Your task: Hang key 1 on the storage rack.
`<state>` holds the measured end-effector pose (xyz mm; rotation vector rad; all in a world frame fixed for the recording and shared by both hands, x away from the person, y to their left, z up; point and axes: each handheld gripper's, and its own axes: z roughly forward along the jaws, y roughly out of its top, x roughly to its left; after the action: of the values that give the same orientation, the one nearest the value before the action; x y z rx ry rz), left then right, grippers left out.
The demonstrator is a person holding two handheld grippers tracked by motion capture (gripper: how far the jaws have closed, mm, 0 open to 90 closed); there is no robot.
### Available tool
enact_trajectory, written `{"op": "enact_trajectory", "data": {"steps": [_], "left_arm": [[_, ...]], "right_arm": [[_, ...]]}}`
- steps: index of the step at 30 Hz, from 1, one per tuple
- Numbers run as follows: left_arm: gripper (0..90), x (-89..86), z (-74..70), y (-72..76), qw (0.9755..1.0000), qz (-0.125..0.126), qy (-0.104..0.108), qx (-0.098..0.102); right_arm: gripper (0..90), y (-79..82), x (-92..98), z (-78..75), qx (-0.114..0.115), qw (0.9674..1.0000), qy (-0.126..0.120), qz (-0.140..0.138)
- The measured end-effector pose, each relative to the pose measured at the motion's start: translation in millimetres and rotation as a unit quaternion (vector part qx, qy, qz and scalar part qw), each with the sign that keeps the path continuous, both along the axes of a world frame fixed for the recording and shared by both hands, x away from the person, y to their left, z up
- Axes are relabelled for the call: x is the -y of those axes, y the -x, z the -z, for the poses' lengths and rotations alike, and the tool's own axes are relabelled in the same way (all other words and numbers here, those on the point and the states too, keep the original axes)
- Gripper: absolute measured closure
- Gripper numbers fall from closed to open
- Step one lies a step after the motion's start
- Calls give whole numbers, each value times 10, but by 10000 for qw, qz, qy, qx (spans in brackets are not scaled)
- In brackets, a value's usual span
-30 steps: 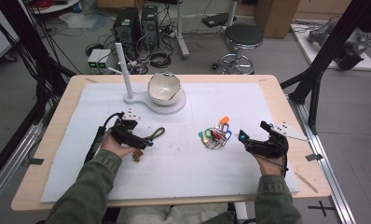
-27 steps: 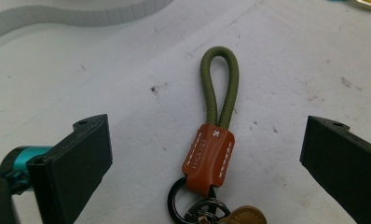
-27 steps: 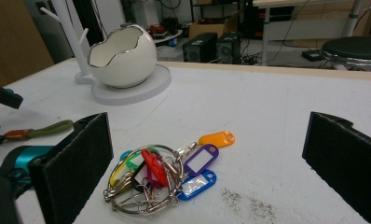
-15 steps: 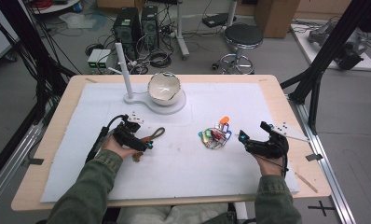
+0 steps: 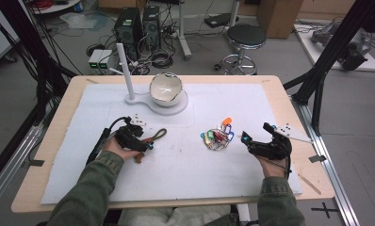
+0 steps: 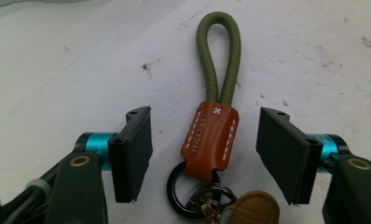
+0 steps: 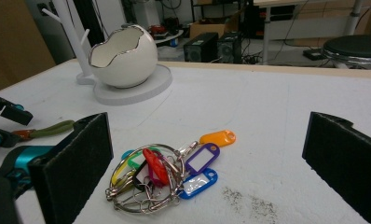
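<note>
A keychain [image 6: 210,140] with an olive cord loop, a brown leather tab and a dark ring lies on the white mat [image 5: 185,179]. My left gripper [image 6: 205,121] straddles the leather tab. Its jaws have just been closing, and a gap remains on each side of the tab. In the high view the left gripper [image 5: 145,142] is at the left, with the cord loop [image 5: 159,135] sticking out past it. My right gripper [image 5: 255,133] stands wide open just right of a bundle of coloured key tags [image 5: 218,136]. That bundle [image 7: 165,172] lies ahead of its jaws, untouched.
A white egg-shaped bowl [image 5: 166,88] sits on a white base [image 5: 174,107] with an upright peg post [image 5: 127,77] at the back of the mat. The wooden table edge [image 5: 289,101] frames the mat. A stool and computers stand on the floor beyond.
The left gripper's jaws have narrowed around the keychain's leather tab. Both hands stay where they were, and the key tag bundle has not moved.
</note>
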<state>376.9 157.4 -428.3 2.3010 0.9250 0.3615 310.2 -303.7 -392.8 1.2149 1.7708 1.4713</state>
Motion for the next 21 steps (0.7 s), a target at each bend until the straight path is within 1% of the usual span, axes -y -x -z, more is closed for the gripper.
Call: {"op": "enact_trajectory", "data": {"steps": [1,2,4,5,6,7,9,12,13,15,17,19,21], "left_arm": [[377,1,6,-1,10000,19,5,-22],[400,2,9,0,10000,28,-18,-23],[450,6,15,1,10000,36,-20,-19],[499,5,15,2,10000,48,-20,-24],[499,5,15,2,10000,55,-9,-36],[522,4,16,2,10000,66,16,-42],[596,1,10,4,9999,108,20,-56],[653,2,7,7,9999,142,9,-60],[688,-1,6,3,9999,150,22,-76],[698,-23,0,-12,9997,137,96,-160],[712,-61,-2,-40,9991,82,259,-316],[724,-85,-10,-46,9990,48,262,-356],[732,-99,-17,-45,9991,29,243,-344]], "right_arm": [[7,0,0,0,0,10000,0,0],[7,1,0,0,-4,10000,-1,-1],[7,2,0,0,-3,10000,0,-1],[7,3,-1,0,-4,10000,1,15],[7,3,-1,0,-4,10000,1,15],[7,3,0,0,1,10000,5,13],[7,2,2,1,13,10000,12,18],[7,2,4,1,25,10000,20,19],[7,2,4,0,22,10000,16,21],[7,1,3,1,25,10000,19,22],[7,1,1,1,18,10000,15,18],[8,1,-2,2,2,10000,12,13],[7,1,-1,2,5,10000,11,18]]}}
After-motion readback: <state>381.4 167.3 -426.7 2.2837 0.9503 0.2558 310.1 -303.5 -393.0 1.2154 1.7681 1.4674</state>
